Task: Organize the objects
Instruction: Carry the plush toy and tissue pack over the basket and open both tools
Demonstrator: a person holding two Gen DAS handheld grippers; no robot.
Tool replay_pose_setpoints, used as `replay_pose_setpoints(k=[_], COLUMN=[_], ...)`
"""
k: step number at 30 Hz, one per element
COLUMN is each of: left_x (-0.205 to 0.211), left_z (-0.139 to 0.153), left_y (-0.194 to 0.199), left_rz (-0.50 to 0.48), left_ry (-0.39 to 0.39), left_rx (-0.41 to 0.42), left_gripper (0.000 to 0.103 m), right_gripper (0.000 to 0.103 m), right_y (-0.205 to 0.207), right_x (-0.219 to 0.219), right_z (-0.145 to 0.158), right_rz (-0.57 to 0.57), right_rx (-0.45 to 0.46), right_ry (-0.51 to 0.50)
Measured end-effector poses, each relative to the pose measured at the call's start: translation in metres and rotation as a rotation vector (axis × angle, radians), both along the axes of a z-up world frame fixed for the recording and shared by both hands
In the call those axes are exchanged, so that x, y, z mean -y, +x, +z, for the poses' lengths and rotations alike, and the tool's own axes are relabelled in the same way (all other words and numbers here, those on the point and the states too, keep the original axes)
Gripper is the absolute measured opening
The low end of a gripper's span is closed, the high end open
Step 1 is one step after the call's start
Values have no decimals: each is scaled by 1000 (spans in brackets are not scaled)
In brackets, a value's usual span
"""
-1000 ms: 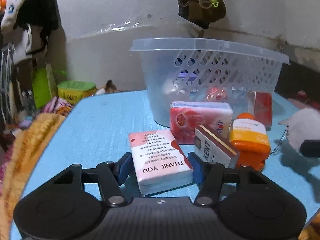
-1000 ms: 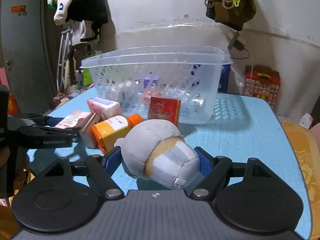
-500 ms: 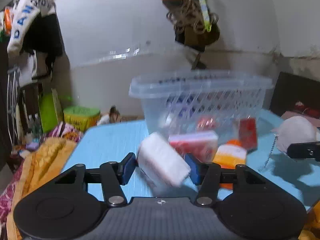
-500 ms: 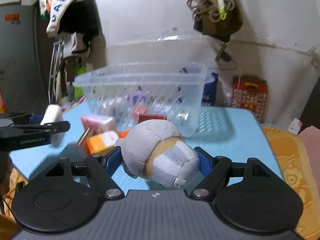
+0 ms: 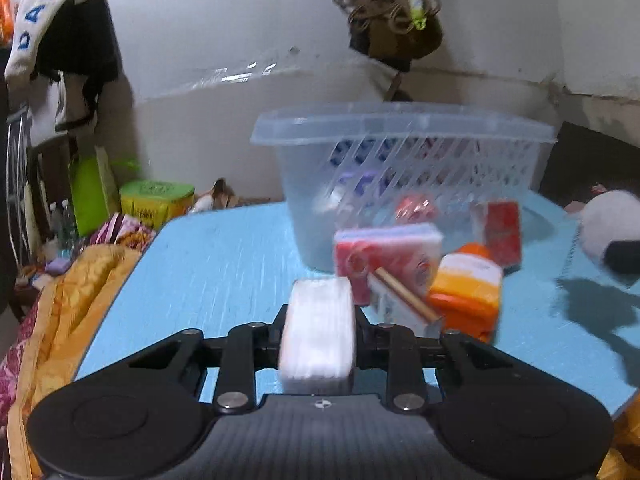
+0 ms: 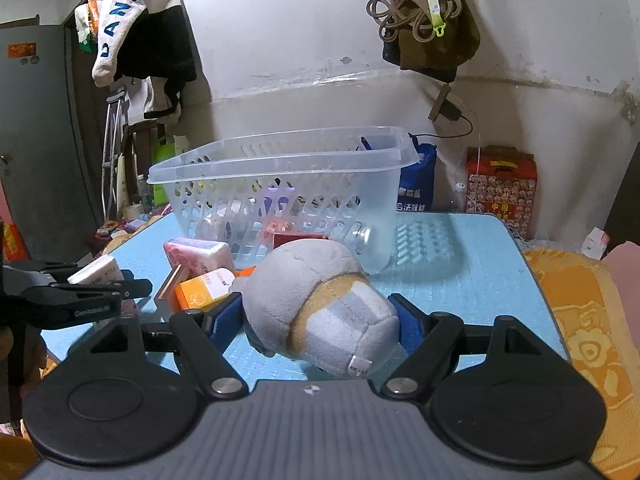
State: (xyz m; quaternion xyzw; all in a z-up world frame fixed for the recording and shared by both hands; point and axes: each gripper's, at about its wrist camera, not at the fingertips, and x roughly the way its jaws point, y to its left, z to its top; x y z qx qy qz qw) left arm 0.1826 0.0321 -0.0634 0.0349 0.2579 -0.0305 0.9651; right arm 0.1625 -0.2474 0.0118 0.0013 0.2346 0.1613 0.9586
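My left gripper (image 5: 319, 330) is shut on a white tissue pack (image 5: 318, 336), held on edge above the blue table (image 5: 224, 264); it also shows in the right wrist view (image 6: 96, 272). My right gripper (image 6: 320, 316) is shut on a grey plush toy (image 6: 316, 304), lifted above the table; the toy also shows in the left wrist view (image 5: 608, 232). A clear plastic basket (image 6: 280, 184) stands at the back of the table with a few items inside. In front of it lie a pink tissue pack (image 5: 384, 252), a cigarette box (image 5: 400, 304), an orange bottle (image 5: 468, 288) and a red box (image 5: 502, 232).
An orange blanket (image 6: 584, 320) lies at the table's right edge and another (image 5: 68, 300) at its left. A red carton (image 6: 502, 184) and a blue bag (image 6: 416, 188) stand against the back wall. Clothes (image 6: 136, 28) hang at the left.
My left gripper closed on the white tissue pack, lifted it off the table and turned it on edge. My right gripper rose with the plush toy still in it.
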Motion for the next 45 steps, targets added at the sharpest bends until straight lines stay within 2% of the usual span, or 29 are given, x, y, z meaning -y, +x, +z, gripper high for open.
replay_pose_setpoints(k=[5,12,20,28,33,36,39,42,45], left_x=[2,3,4,5,10,17,27,32,33], left_z=[0,24,34,55,90,120,145,148,137], left_y=[-3,-17,-23,-29,-24,-6,36,81,116], left_rz=[-7,-47,-68,-127,-183,-198,-187,-148,-95], left_ry=[32,-3,-34,-114,-207,-265,-288,-296,-269], left_rx=[7,63,59,66,92,125,135,99,75], left_gripper=[32,31,31,31,31,31,31,31,31], right_gripper=[80,80,79,79,79,79,79,79,79], right_y=[-1,-3,-9,-18,-6,27,73,113,141], right_x=[-1,1,5,9,4,-9,-25,-34,-37], right_z=[0,4,12,42,74,95,102,96,81], right_rz=[5,7,6,10,-11,-26,-52,-64,-71], right_rx=[0,13,30,111,186,208,195,151,92], right_ry=[-5,4,32,104,108,96,38,-15,-56])
